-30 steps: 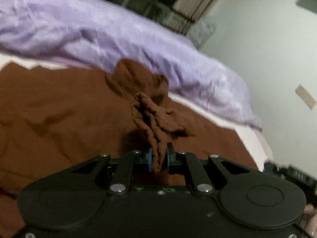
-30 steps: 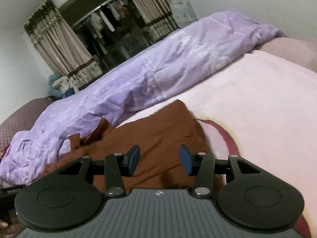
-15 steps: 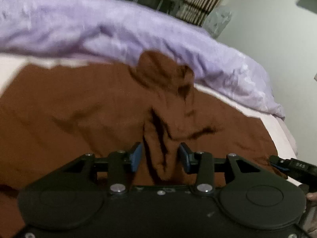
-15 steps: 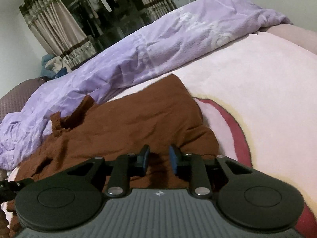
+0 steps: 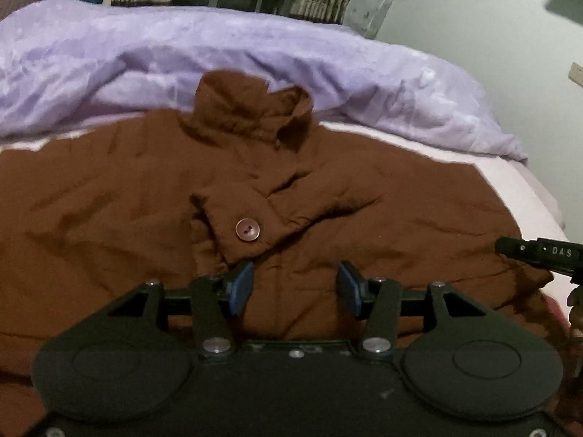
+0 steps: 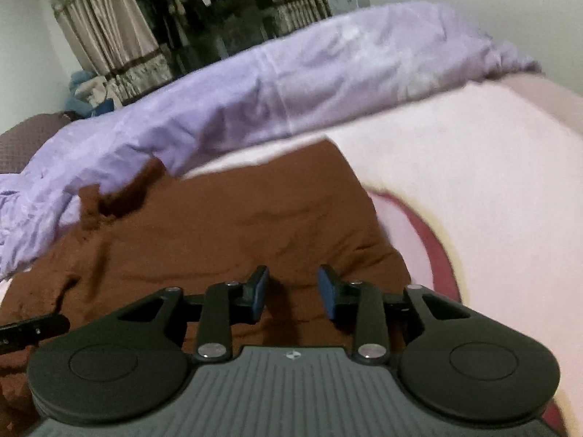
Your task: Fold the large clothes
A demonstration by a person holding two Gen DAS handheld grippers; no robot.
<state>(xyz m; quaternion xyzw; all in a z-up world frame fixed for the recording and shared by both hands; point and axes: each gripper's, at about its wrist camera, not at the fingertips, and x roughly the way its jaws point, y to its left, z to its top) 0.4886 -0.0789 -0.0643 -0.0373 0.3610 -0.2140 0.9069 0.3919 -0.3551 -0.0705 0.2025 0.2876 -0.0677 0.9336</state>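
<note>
A large brown garment (image 5: 109, 211) lies spread on the bed, its collar (image 5: 255, 109) bunched against the duvet. A folded sleeve cuff with a round button (image 5: 247, 230) lies just ahead of my left gripper (image 5: 295, 287). Its jaws are opening, and the cloth lies under them, not pinched. My right gripper (image 6: 293, 291) hovers low over the garment's (image 6: 237, 225) right part, close to its edge. Its jaws are closing, with brown cloth showing between the blue pads (image 6: 259, 291) but not visibly pressed. The right gripper's tip (image 5: 539, 255) shows in the left wrist view.
A crumpled purple duvet (image 5: 182, 54) runs along the far side of the bed. A pink blanket (image 6: 473, 182) with a red pattern covers the bed to the right. Curtains (image 6: 102, 36) and a dark closet stand behind. A wall is on the right.
My left gripper let go of the bunched brown cloth, opened, and the sleeve now lies flat with its button up. My right gripper sank over the garment and its jaws narrowed.
</note>
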